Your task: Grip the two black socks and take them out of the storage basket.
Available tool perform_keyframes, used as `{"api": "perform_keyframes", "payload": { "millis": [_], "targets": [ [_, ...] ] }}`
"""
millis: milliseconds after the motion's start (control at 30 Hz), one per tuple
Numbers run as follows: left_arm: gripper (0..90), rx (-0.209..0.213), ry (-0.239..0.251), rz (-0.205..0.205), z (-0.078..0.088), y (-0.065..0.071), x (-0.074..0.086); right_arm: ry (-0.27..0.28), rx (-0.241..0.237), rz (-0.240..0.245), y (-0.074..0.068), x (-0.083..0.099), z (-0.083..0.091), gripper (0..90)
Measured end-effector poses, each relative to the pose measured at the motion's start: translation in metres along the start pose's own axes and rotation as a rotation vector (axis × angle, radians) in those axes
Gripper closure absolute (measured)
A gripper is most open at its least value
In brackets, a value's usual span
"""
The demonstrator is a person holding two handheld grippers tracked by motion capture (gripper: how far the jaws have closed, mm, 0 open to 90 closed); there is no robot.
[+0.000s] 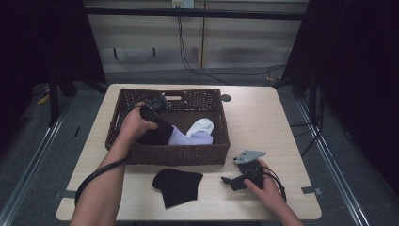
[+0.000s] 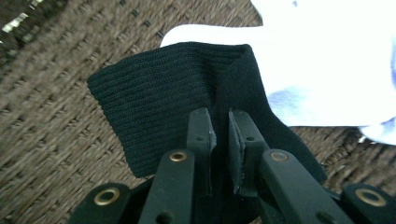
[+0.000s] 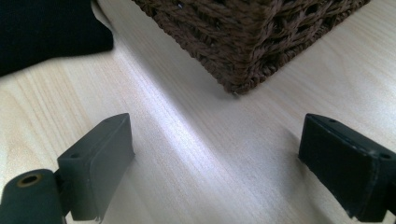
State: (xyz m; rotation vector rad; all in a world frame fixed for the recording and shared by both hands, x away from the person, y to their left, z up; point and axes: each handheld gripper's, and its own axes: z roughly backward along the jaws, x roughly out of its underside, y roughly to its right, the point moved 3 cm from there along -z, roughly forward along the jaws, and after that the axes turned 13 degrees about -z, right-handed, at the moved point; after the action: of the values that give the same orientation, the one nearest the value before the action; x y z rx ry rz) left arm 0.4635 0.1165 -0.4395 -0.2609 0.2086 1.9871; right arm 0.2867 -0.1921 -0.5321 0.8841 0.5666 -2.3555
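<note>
Pale wood makes up your surface (image 1: 263, 117), which stands in a dim room with dark curtains at both sides and cables trailing along the far wall. From the high view, a brown wicker basket (image 1: 179, 154) sits on the far-left half of it, and your left hand (image 1: 136, 123) reaches over the near wall with the left tool (image 1: 157, 123) pointed down inside. A black sock (image 1: 157, 134) lies under that tool in the basket, just beside a white and pale lilac bundle of cloth (image 1: 195, 133). A second black sock (image 1: 178, 186) lies flat on the surface in front of the basket. Your right hand (image 1: 268, 188) rests near the front right edge, holding the right tool (image 1: 230, 181) low over the wood, pointed toward that second sock but apart from it.

From the left gripper view, your left tool (image 2: 222, 128) is clenched on the black sock (image 2: 159, 93): the two pads stand almost together with a fold of the ribbed cuff pinched between them. The woven basket floor (image 2: 51, 140) lies behind the sock, and the white cloth (image 2: 327, 60) touches it at the upper right.

From the right gripper view, your right tool (image 3: 215, 154) is released, its two jaws spread wide with bare wood (image 3: 196, 154) between them. A corner of the basket (image 3: 243, 42) stands ahead, and the edge of the second black sock (image 3: 46, 32) shows at the upper left.
</note>
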Motion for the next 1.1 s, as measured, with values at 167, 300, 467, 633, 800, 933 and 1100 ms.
{"api": "perform_keyframes", "payload": {
  "millis": [167, 300, 467, 633, 800, 933, 1100],
  "targets": [
    [80.0, 0.005, 0.013, -0.002, 0.011, 0.002, -0.003, 0.0, 0.0, -0.002, 0.0, 0.0, 0.0, 9.2],
    [80.0, 0.004, 0.033, 0.006, 0.024, 0.001, -0.003, -0.001, 0.0, -0.003, 0.0, 0.0, 0.0, 9.2],
    [79.7, -0.011, 0.042, 0.008, 0.034, 0.001, -0.004, -0.001, 0.0, -0.004, 0.0, 0.0, 0.0, 9.2],
    [79.7, -0.014, 0.039, 0.018, 0.036, 0.0, -0.003, 0.0, -0.001, -0.004, -0.001, 0.0, 0.0, 9.2],
    [80.1, -0.003, 0.028, 0.025, 0.041, 0.0, -0.002, 0.002, -0.003, -0.004, -0.001, 0.0, 0.0, 9.2],
    [80.1, -0.005, 0.031, 0.033, 0.051, 0.0, -0.002, 0.002, -0.003, -0.004, -0.001, 0.0, 0.0, 9.2],
    [80.1, -0.005, 0.038, 0.04, 0.064, 0.002, -0.001, 0.002, -0.002, -0.003, -0.001, 0.001, 0.0, 9.2]
  ]
}}
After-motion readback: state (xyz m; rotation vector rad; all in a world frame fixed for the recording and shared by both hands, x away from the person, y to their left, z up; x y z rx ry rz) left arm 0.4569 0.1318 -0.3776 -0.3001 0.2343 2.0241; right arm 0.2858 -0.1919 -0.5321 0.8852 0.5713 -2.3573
